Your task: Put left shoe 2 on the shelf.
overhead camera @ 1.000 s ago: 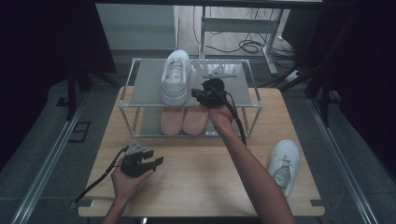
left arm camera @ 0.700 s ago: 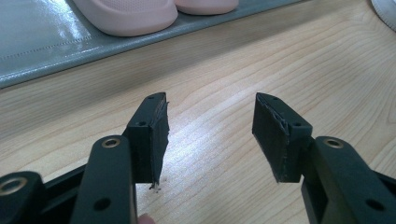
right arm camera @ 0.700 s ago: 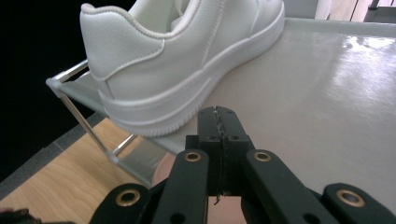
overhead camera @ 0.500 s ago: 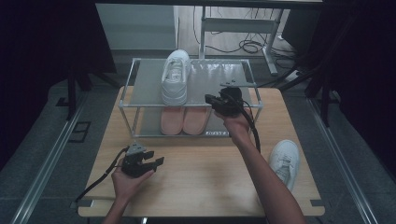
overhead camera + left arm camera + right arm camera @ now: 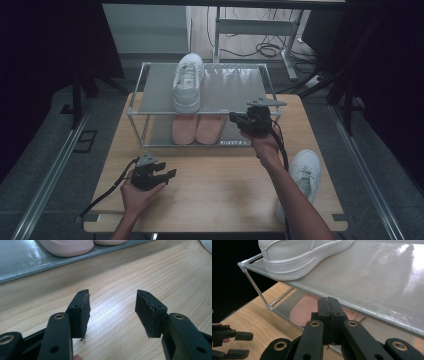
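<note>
Nearest the person's edge of the wooden desk [image 5: 215, 185], the left gripper [image 5: 167, 175] is resting low in the left hand, its fingers [image 5: 81, 312] standing wide apart with nothing but bare wood showing between them. Off to the right, near the desk's right edge, a white sneaker [image 5: 304, 170] is lying beside the person's right forearm, apart from everything else.

Farther in, the right gripper [image 5: 234, 118] is hanging at the front right of the shoe rack [image 5: 131, 112], just in front of its upper shelf. Its fingers [image 5: 323, 312] are pressing flat together, gripping nothing, and pointing along the shelf's front edge toward the left.

The rack is a two-level frame of thin metal tubes with grey sheets for shelves. On the lower shelf [image 5: 22, 263] a pair of pink slippers [image 5: 196, 128] is lying side by side, touching, toes toward the person. On the upper shelf [image 5: 232, 87] a second white sneaker [image 5: 187, 82] is sitting at the left half, its heel at the front edge and its toe pointing away; the right half of that shelf is showing only grey sheet. From the right gripper view, that sneaker's heel [image 5: 294, 257] is sitting up and to the left of the closed fingers, well clear of them.

Beyond the desk, cables [image 5: 260, 49] are trailing across the floor beneath a metal stand.
</note>
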